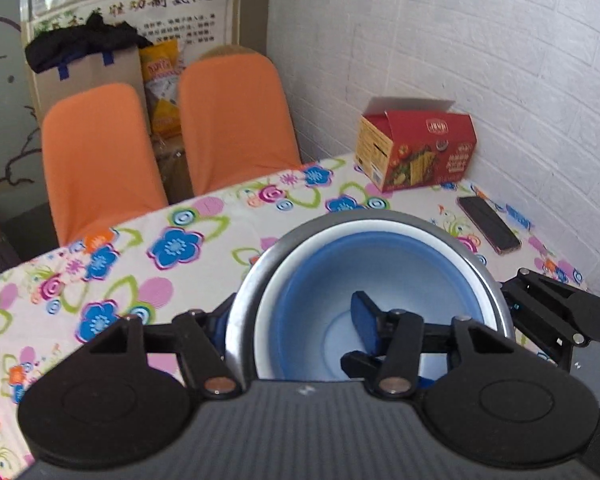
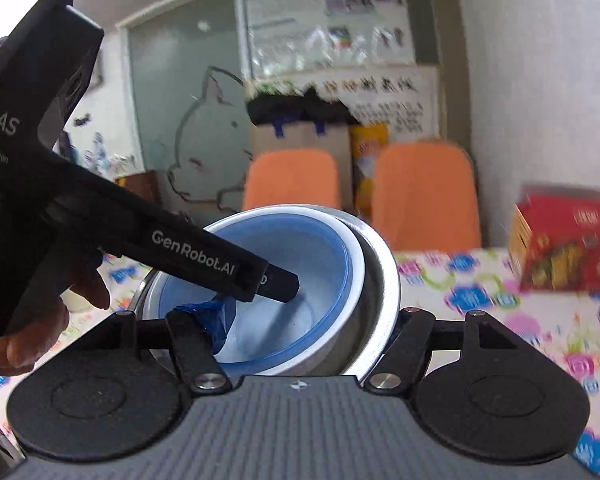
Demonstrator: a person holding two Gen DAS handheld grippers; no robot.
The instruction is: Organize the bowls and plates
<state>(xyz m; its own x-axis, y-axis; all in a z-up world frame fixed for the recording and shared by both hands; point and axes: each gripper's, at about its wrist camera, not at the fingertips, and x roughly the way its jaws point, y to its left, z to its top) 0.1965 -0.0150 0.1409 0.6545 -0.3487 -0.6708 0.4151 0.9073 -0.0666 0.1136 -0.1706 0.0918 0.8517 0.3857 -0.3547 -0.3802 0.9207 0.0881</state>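
Observation:
A steel bowl (image 1: 496, 280) with a blue white-rimmed bowl (image 1: 316, 280) nested inside it hangs over the flowered tablecloth (image 1: 140, 248). My left gripper (image 1: 290, 316) is shut across the near wall of the pair, one finger outside the steel, the blue pad (image 1: 364, 320) inside. In the right wrist view the blue bowl (image 2: 324, 256) sits shifted left in the steel bowl (image 2: 380, 280). My right gripper (image 2: 304, 320) clamps the opposite wall, with its taped finger (image 2: 212, 320) inside. The left gripper (image 2: 280, 282) dips into the blue bowl; the right gripper (image 1: 540, 300) shows beyond the rim.
A red carton (image 1: 416, 152) stands at the table's far right corner by the white wall, with a dark phone (image 1: 488, 224) lying near it. Two orange chairs (image 1: 100, 160) (image 1: 232, 120) sit at the far edge. A hand (image 2: 28, 320) holds the left gripper's handle.

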